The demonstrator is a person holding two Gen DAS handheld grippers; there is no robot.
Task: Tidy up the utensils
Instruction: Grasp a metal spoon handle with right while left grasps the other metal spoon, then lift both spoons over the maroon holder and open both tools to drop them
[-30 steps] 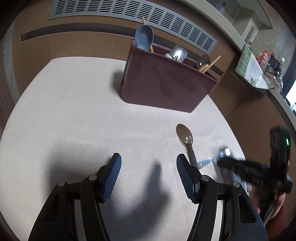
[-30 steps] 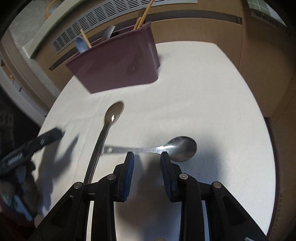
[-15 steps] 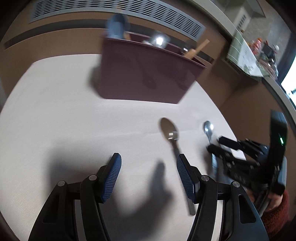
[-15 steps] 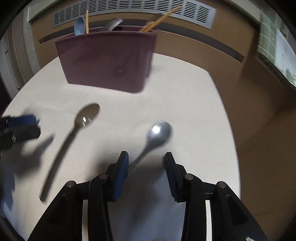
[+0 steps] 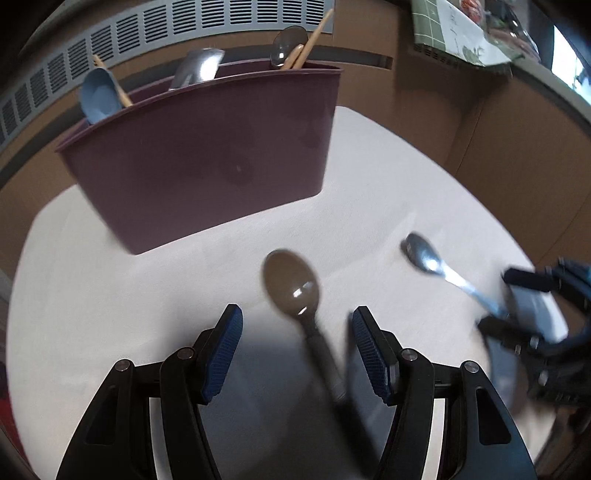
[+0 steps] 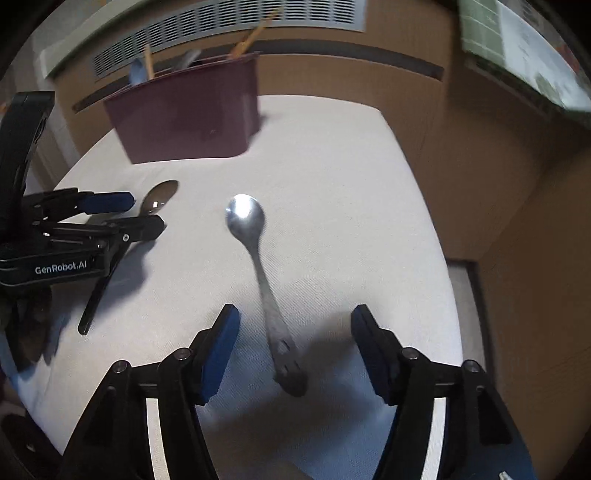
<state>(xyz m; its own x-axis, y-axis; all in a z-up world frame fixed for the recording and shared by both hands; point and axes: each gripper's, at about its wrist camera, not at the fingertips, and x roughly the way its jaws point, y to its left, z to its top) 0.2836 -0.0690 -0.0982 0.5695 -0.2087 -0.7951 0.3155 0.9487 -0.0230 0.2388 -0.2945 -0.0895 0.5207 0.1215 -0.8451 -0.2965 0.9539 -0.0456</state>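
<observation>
A dark brown spoon lies on the white table, its handle running between the open fingers of my left gripper. A steel spoon lies to its right, its handle between the open fingers of my right gripper. In the left wrist view the steel spoon and the right gripper are at the right. In the right wrist view the brown spoon and the left gripper are at the left. The maroon utensil holder stands behind.
The holder holds a blue spoon, a steel utensil, another spoon and wooden chopsticks. A brown wall with a grey vent is behind the table. The table edge drops off on the right.
Both grippers moved forward and down over the spoons, each now straddling a handle. The right gripper opened wider. The holder looks closer.
</observation>
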